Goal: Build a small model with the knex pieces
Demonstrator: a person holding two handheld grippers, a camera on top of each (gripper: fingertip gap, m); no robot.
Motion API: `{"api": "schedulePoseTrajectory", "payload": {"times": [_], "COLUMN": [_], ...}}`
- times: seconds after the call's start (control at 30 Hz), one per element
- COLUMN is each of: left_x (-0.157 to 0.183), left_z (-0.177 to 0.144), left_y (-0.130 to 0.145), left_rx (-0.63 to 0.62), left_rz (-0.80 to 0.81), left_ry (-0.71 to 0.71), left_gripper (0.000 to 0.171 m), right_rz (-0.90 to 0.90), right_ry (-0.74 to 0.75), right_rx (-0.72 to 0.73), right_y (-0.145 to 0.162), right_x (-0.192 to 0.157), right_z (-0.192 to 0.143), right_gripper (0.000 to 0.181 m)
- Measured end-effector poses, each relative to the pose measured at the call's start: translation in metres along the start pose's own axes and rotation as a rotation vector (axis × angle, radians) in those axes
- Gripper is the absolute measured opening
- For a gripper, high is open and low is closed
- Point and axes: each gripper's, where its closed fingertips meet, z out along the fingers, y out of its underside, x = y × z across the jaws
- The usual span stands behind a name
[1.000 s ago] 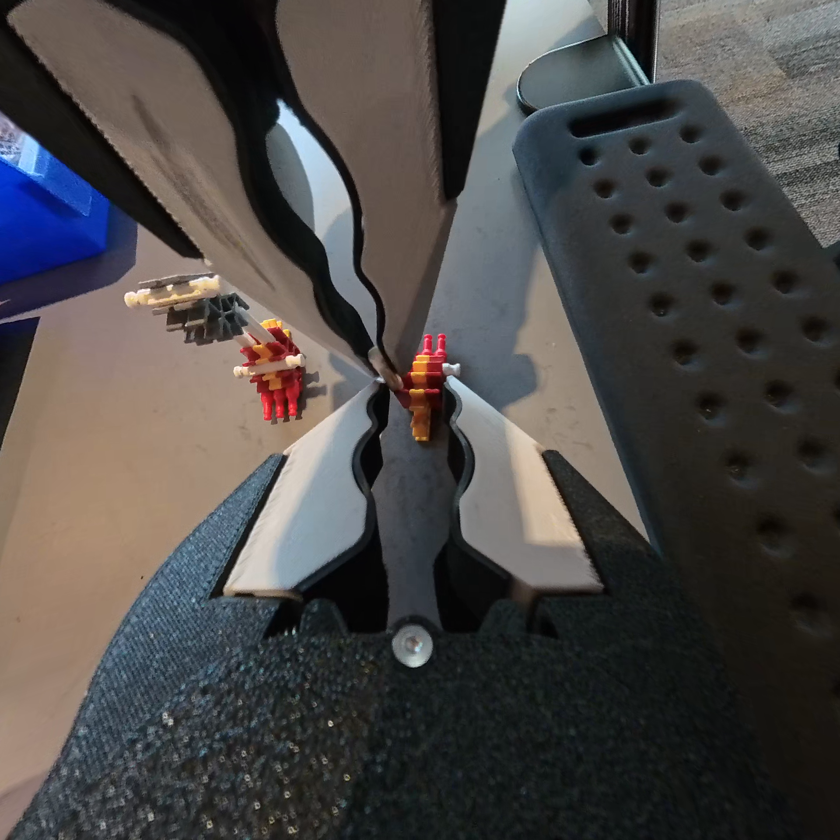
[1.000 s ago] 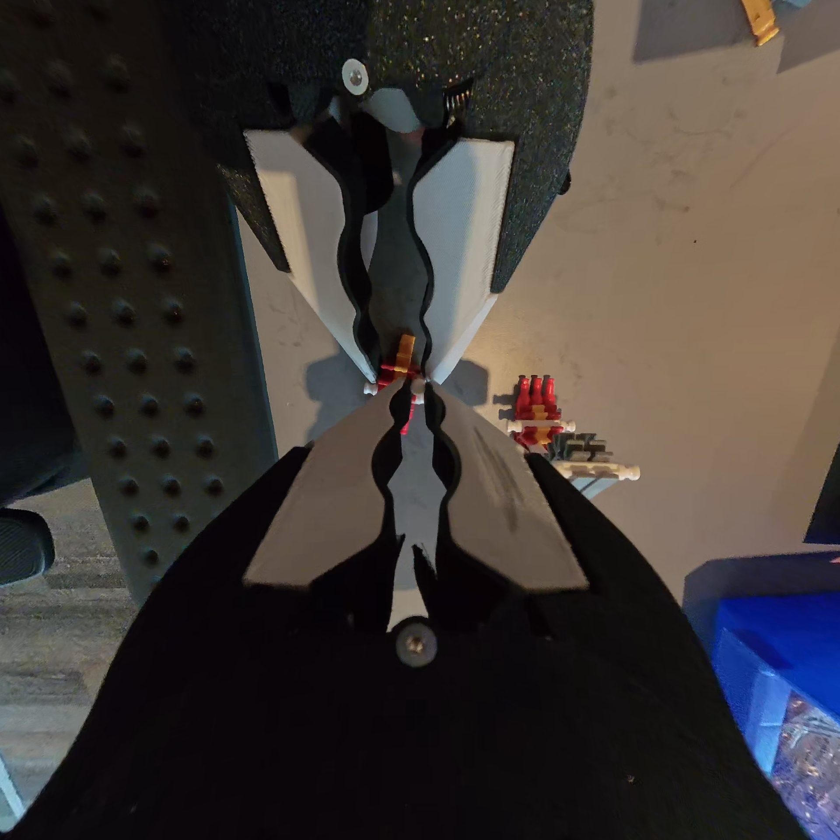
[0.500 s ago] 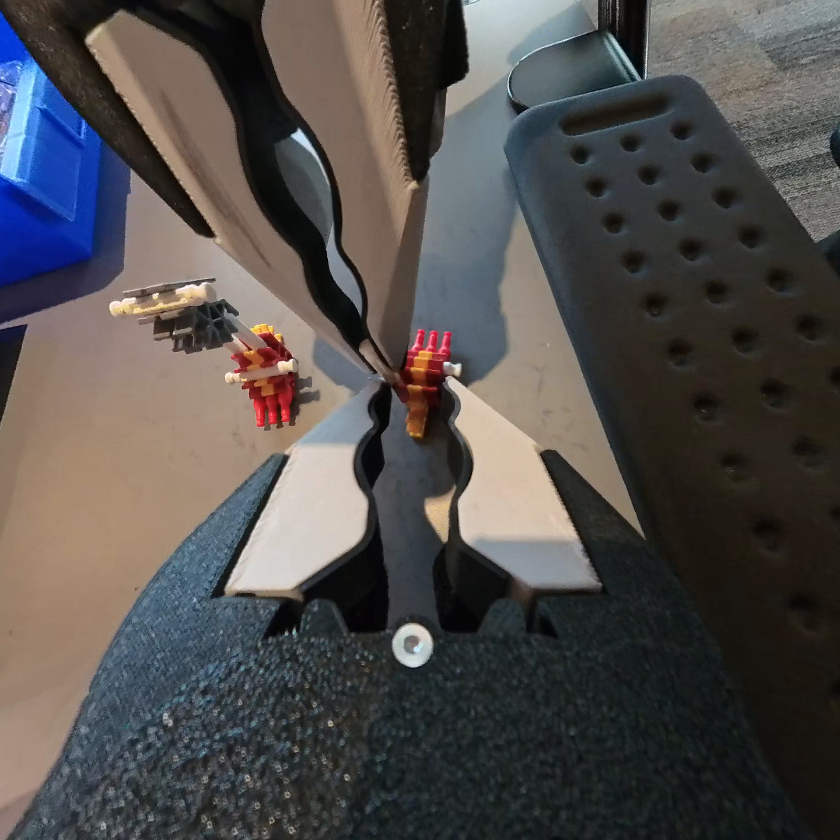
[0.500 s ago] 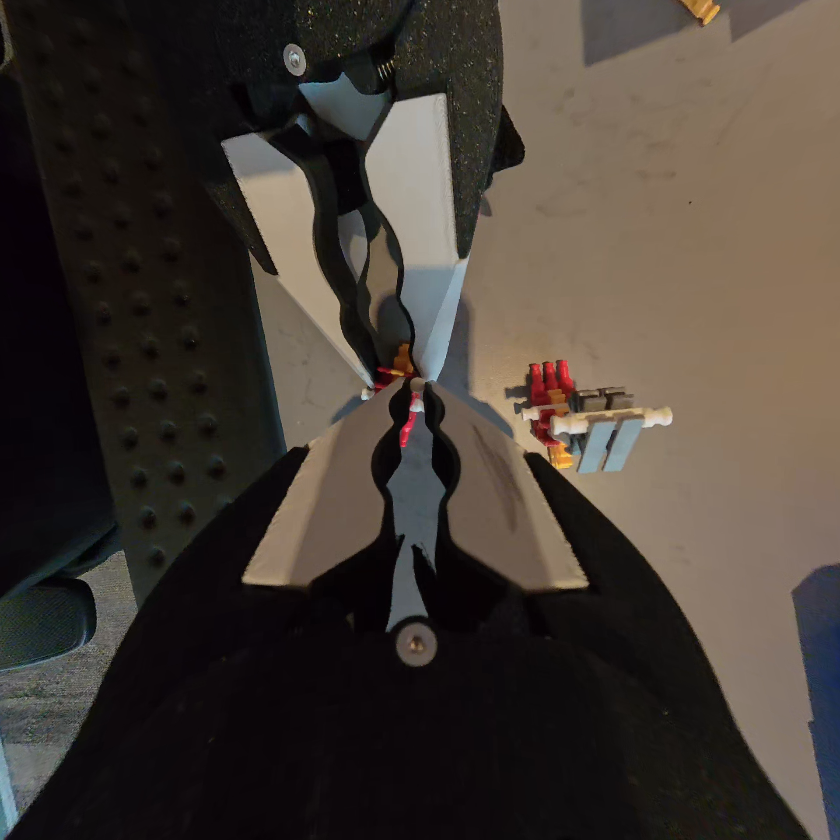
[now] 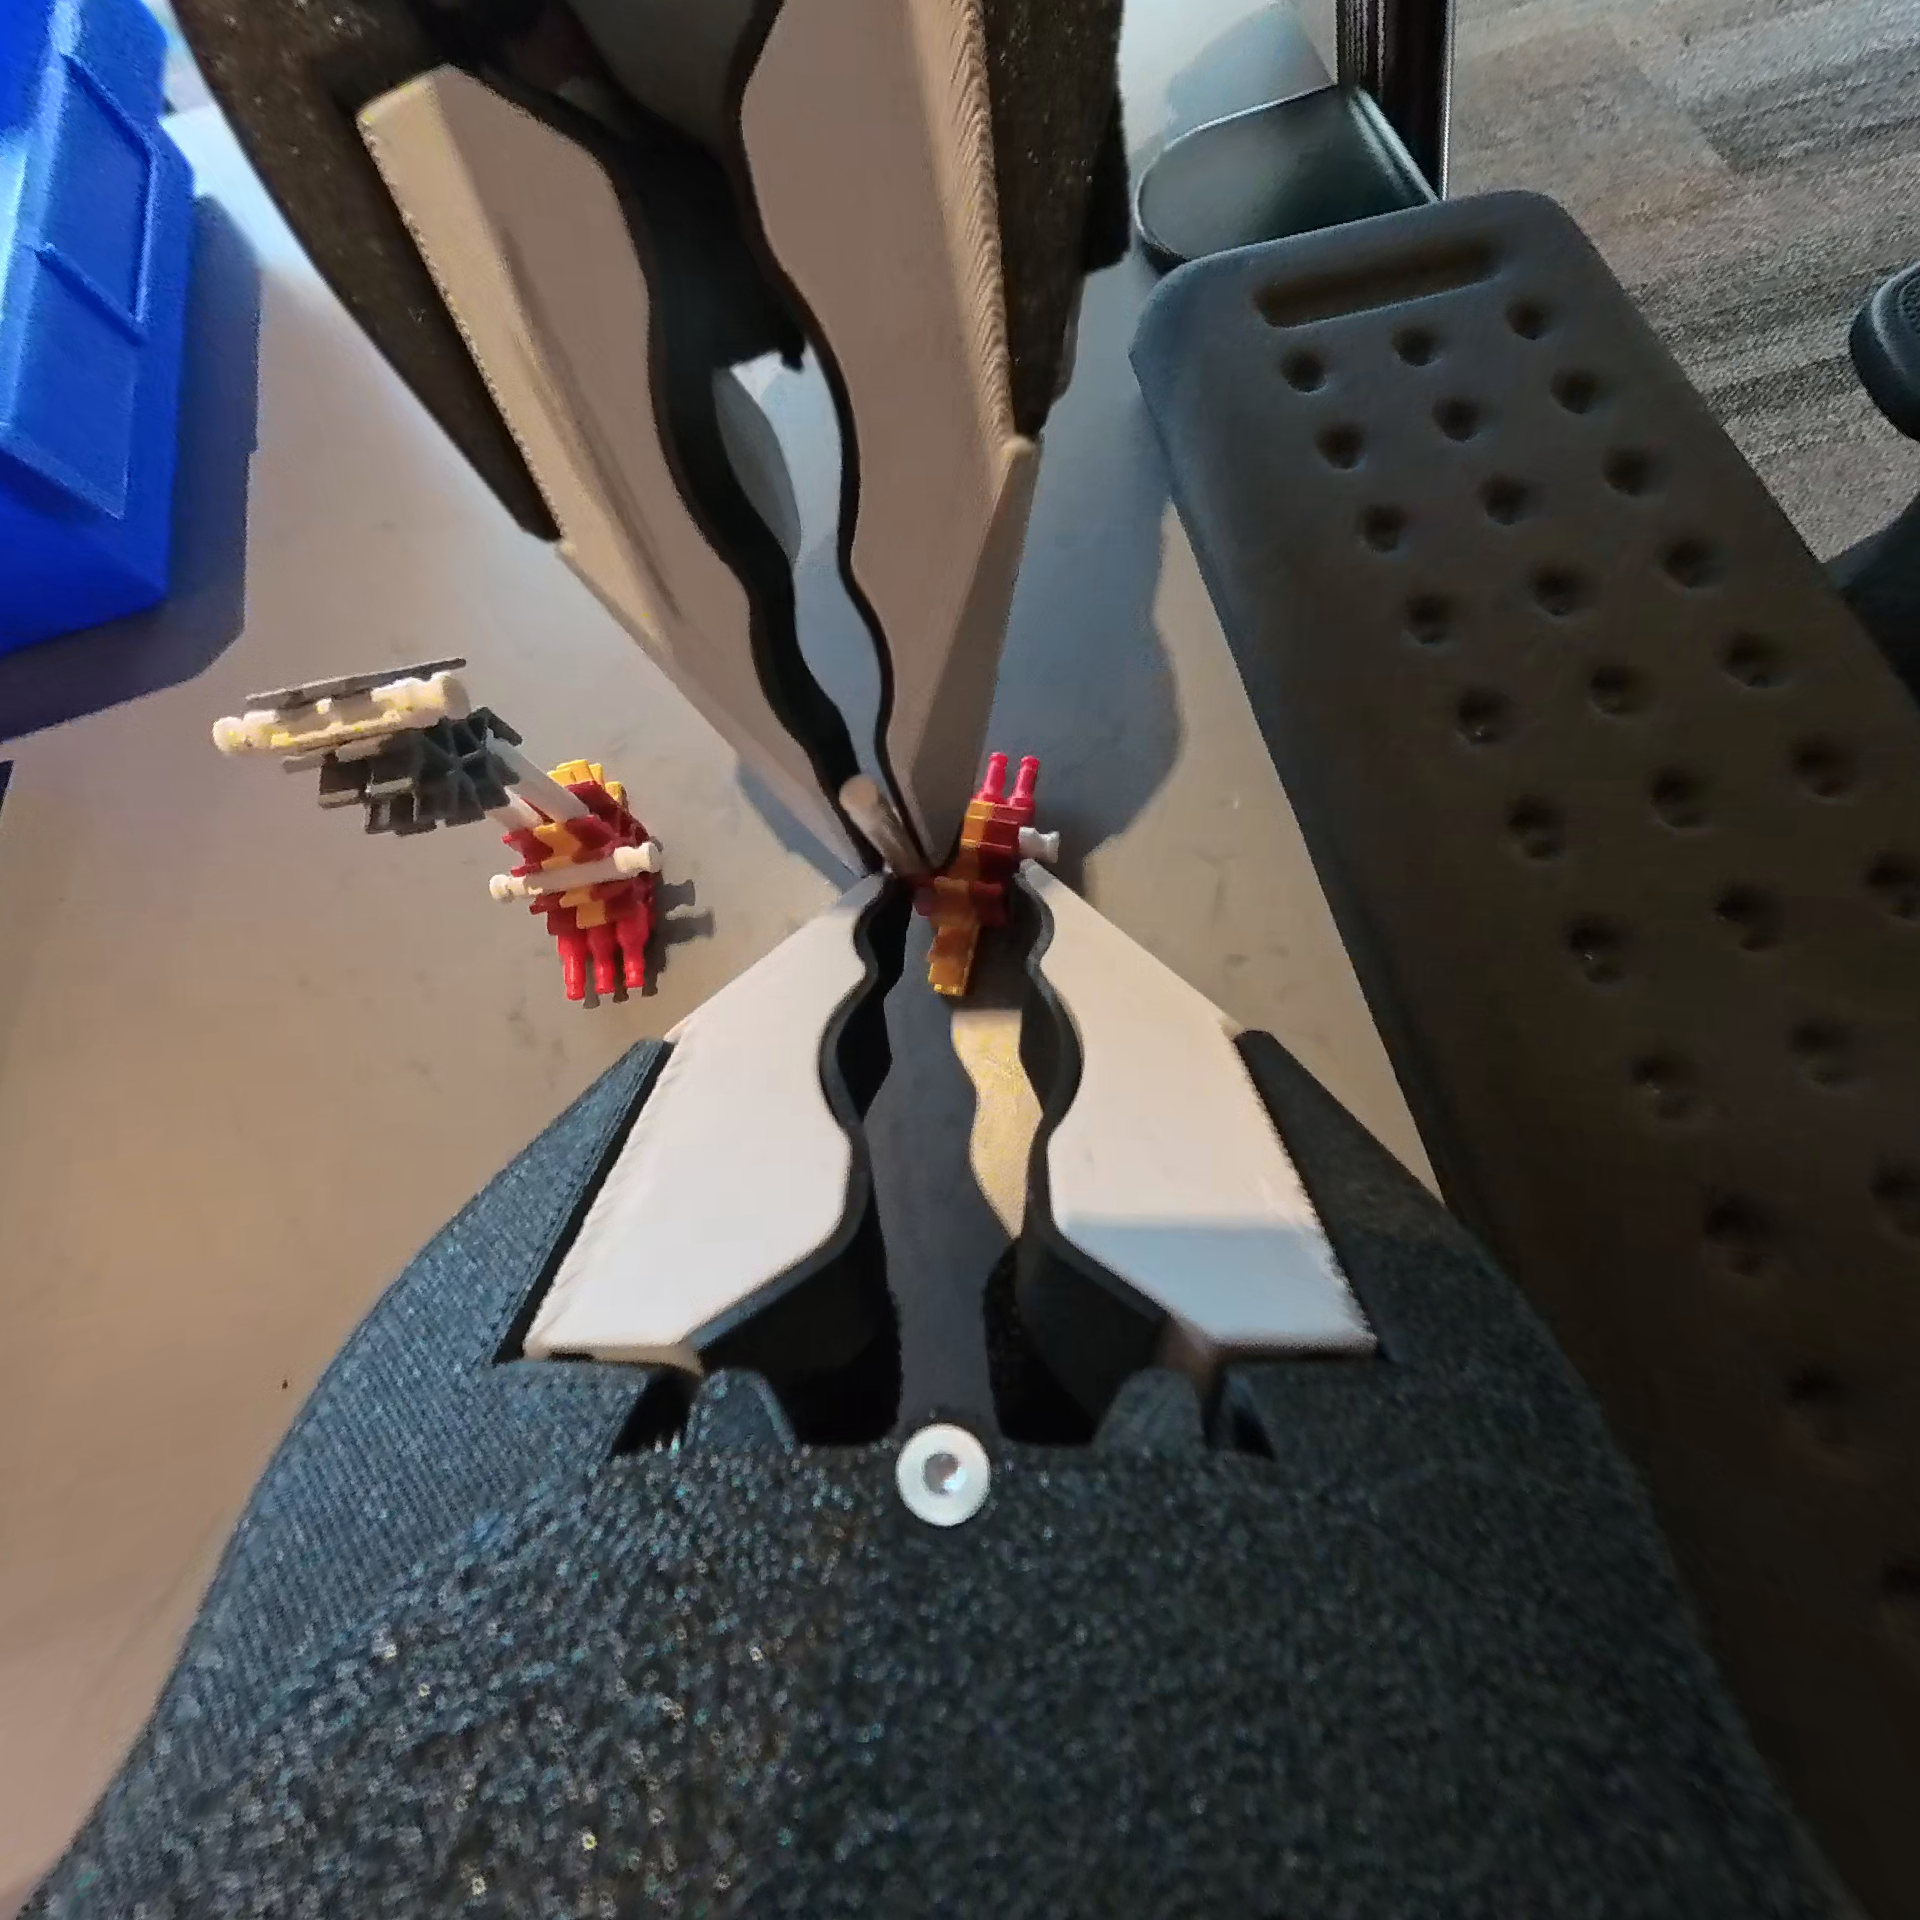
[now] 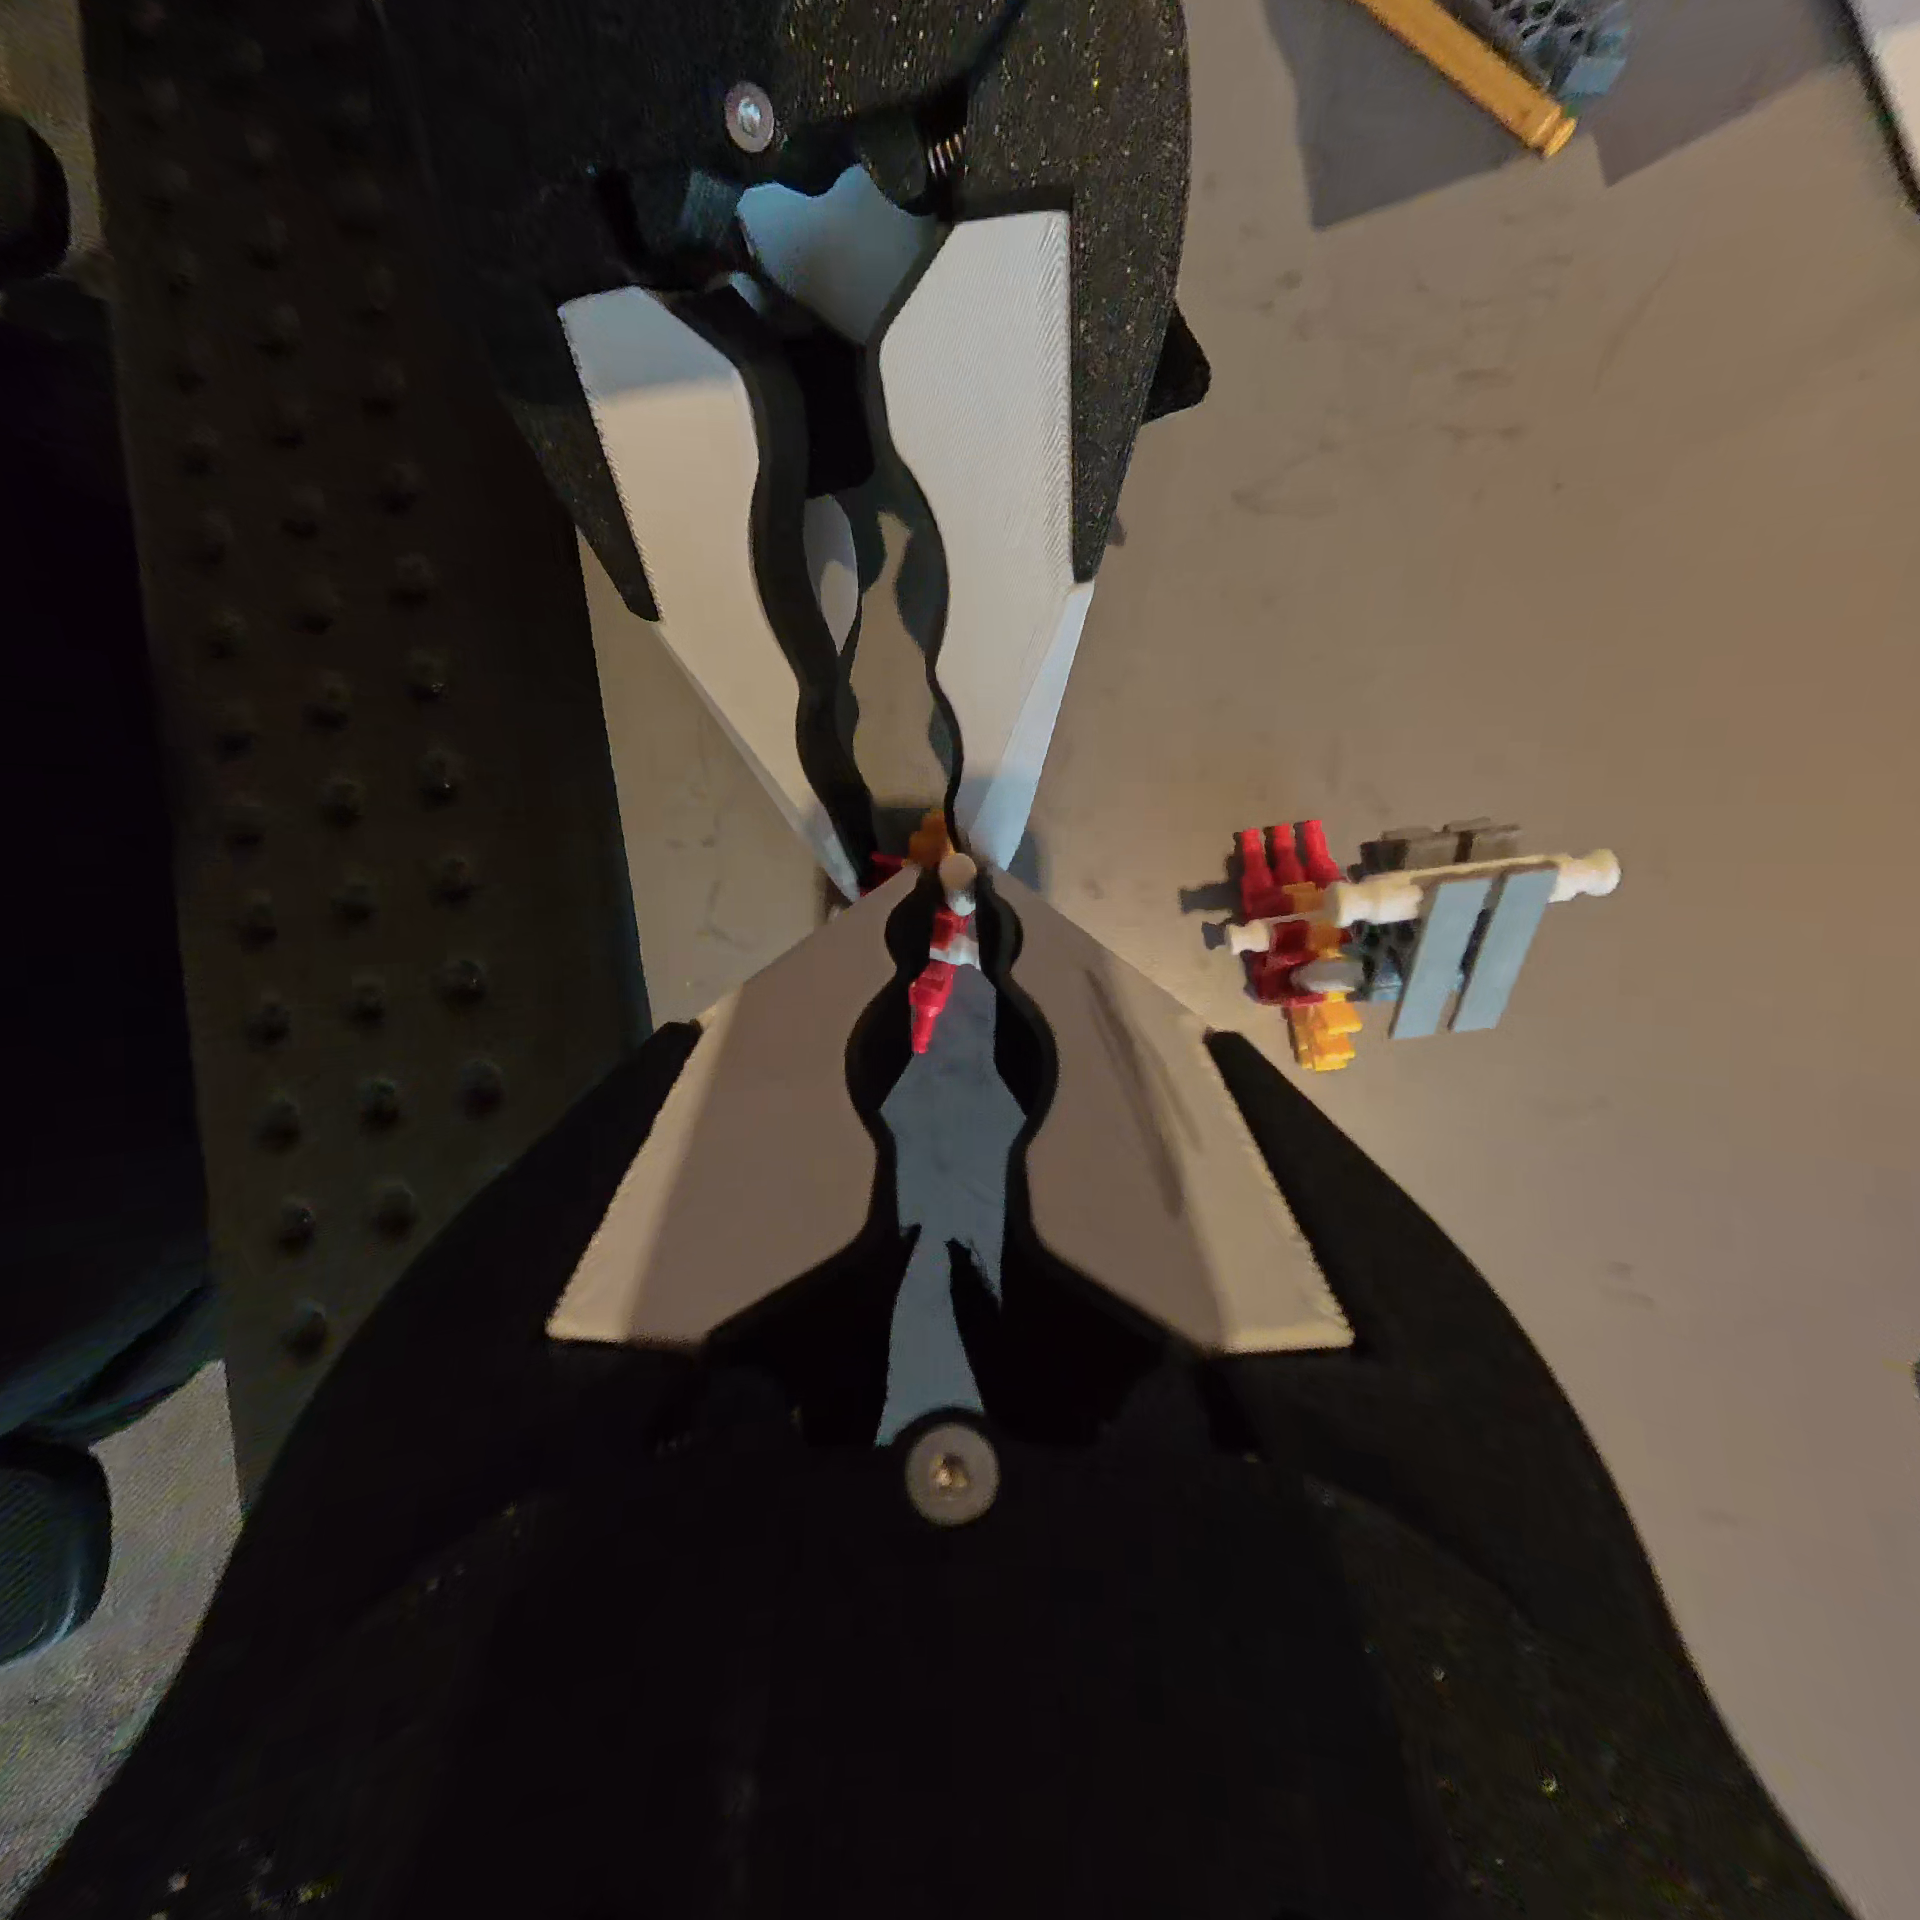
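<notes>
Left wrist view, left gripper (image 5: pixel 961 894): fingers nearly together, clamped on the red-and-orange brick piece (image 5: pixel 977 883), held at the tips.
Left wrist view, right gripper (image 5: pixel 883 831): comes in from above, tip to tip with the left one, jaws pinched on a grey peg at the piece's end.
Left wrist view, held piece: small, ribbed, with red prongs on top, a white pin across it and an orange tail.
Left wrist view, surroundings: a second brick assembly (image 5: pixel 499 810) of white, dark grey, red and yellow lies on the table (image 5: pixel 260 1091) to the left; blue bin (image 5: pixel 73 364) beyond; perforated dark chair part (image 5: pixel 1558 727) just beside, right.
Right wrist view, right gripper (image 6: pixel 951 883): narrow gap, gripping the piece (image 6: pixel 940 956) by its peg.
Right wrist view, left gripper (image 6: pixel 914 831): opposite, closed on the same piece.
Right wrist view, surroundings: the assembly (image 6: pixel 1382 935) lies apart on the right.
</notes>
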Motion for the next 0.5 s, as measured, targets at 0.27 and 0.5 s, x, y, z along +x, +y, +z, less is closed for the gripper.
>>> {"api": "schedulePoseTrajectory", "payload": {"times": [0.27,0.5], "left_x": [-0.0006,-0.0004], "left_z": [0.0009,0.0027], "left_y": [-0.0006,-0.0022], "left_rx": [0.0,0.003], "left_rz": [0.013,0.023], "left_ry": [-0.012,-0.016], "left_gripper": [0.018,0.019], "right_rz": [-0.041,-0.033], "right_ry": [0.052,0.099], "right_rx": [0.118,0.135], "right_y": [0.0015,0.0084], "right_x": [-0.0073,-0.0054], "right_z": [-0.0004,0.0014], "right_gripper": [0.026,0.026]}}
